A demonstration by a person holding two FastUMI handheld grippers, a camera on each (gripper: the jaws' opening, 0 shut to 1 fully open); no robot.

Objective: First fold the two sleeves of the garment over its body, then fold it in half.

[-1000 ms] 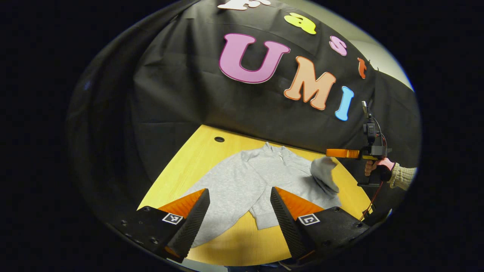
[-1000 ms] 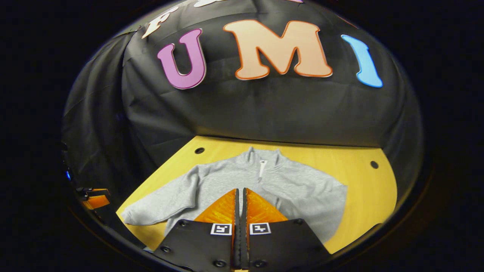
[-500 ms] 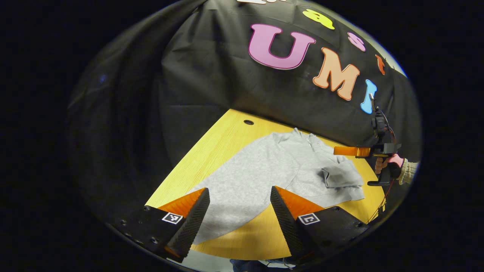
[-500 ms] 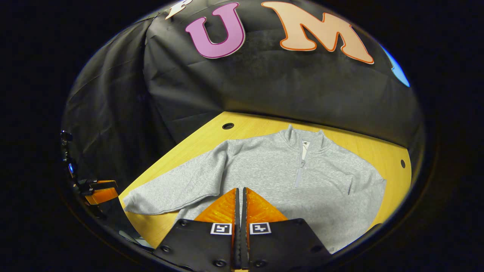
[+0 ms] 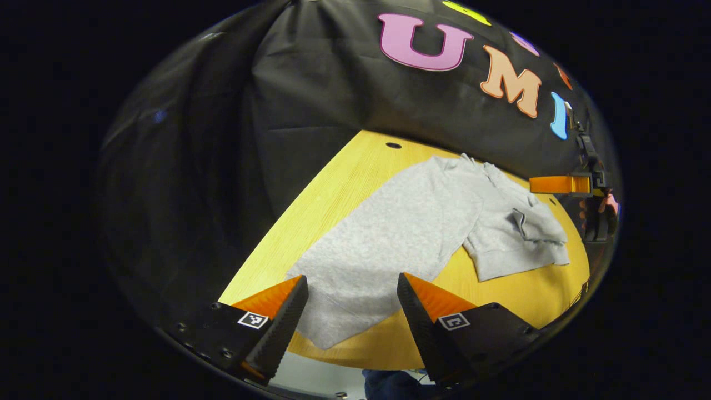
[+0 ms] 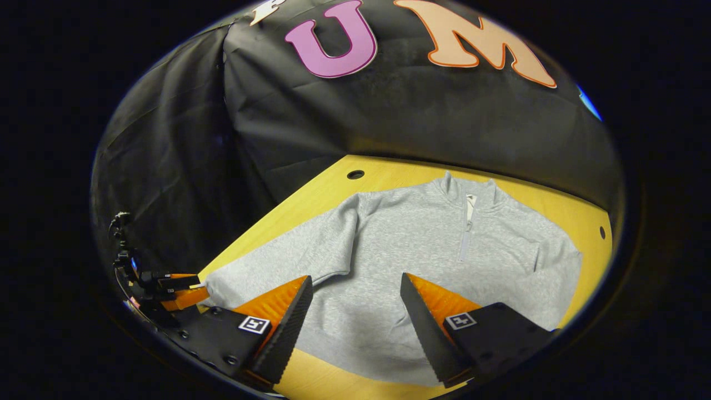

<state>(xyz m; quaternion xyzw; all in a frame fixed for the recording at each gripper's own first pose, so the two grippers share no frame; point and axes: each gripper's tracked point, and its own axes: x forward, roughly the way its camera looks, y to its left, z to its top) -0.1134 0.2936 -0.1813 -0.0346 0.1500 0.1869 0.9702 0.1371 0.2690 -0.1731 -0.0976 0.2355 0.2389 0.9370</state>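
With its fingers spread wide and gripping nothing, the left gripper [image 5: 352,311] hovers over the outstretched sleeve [image 5: 355,278] of the grey sweatshirt [image 6: 433,250] lying flat on the yellow table [image 5: 344,178]. The right gripper [image 6: 353,311], equally wide and empty-handed, hangs above the hem. From the left gripper view, the other sleeve [image 5: 533,225] lies folded over the body.

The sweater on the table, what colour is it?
The sweater is light heather grey, clearest in the right gripper view.
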